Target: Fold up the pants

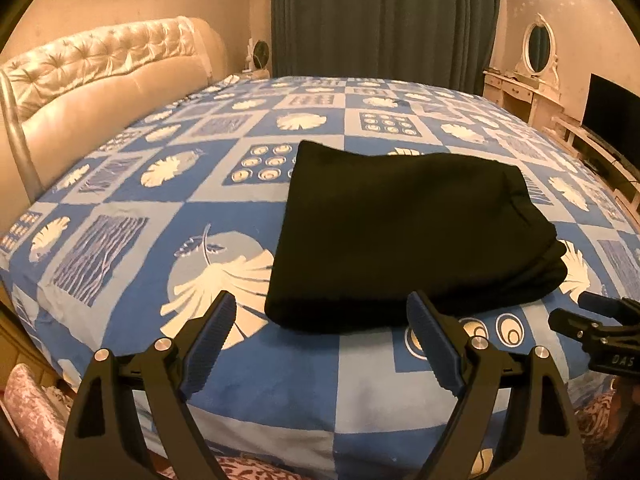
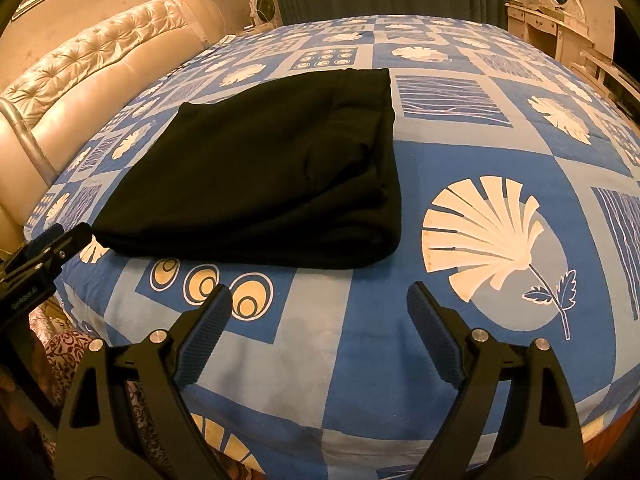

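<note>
The black pants lie folded into a thick rectangle on the blue patterned bed sheet. They also show in the right wrist view, left of centre. My left gripper is open and empty, held just short of the pants' near edge. My right gripper is open and empty, above the sheet a little in front of the pants. The right gripper's body shows at the right edge of the left wrist view, and the left gripper's body shows at the left edge of the right wrist view.
A tufted cream headboard runs along the left. Dark curtains hang behind the bed. A white dressing table with an oval mirror and a TV stand at the right. Patterned fabric lies below the bed's near edge.
</note>
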Motion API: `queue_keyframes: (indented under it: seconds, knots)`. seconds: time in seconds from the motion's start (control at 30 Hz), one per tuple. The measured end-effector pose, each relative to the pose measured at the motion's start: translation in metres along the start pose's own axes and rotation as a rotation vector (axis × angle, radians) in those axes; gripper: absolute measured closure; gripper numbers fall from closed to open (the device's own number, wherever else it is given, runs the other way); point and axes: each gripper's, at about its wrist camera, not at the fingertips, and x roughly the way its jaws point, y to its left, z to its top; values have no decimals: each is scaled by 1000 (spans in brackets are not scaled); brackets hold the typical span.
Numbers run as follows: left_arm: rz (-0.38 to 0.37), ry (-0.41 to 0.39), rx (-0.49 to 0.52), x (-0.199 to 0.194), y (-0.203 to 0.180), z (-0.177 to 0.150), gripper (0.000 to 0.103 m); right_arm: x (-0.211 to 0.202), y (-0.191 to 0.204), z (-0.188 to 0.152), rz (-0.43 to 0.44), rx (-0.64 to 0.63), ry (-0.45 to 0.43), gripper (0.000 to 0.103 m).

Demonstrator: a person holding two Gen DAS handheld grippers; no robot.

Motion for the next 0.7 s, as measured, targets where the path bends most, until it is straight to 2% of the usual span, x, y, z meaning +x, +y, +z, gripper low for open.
queue_keyframes:
  seconds: [0.13, 0.27, 0.37, 0.43, 0.5, 0.53, 0.57, 0.63, 0.7]
  knots:
    - [-62, -24, -22, -5, 0, 5, 17, 0, 0, 0, 4, -1, 3, 14]
    - [-92, -49, -16, -11, -3, 13, 17, 1, 0, 0, 10, 1, 10, 14]
    - [-165, -40, -44, -10, -1, 17, 17, 2, 0, -1, 12, 3, 18, 14]
    - [-93, -26, -71, -8, 0, 20, 14, 3, 0, -2, 12, 7, 23, 14]
    - [26, -19, -63, -5, 0, 23, 14, 4, -1, -3, 13, 11, 29, 14]
    - [108, -39, -42, -5, -1, 25, 14, 4, -1, -3, 14, 13, 31, 14]
    - [149, -56, -24, -4, -2, 27, 14, 5, -1, -4, 14, 14, 34, 14]
    - [176, -94, -21, -3, 2, 30, 13, 8, -2, -4, 16, 17, 46, 14]
    - [179, -90, -51, 2, 8, 36, 14, 10, -4, -5, 20, 27, 57, 14]
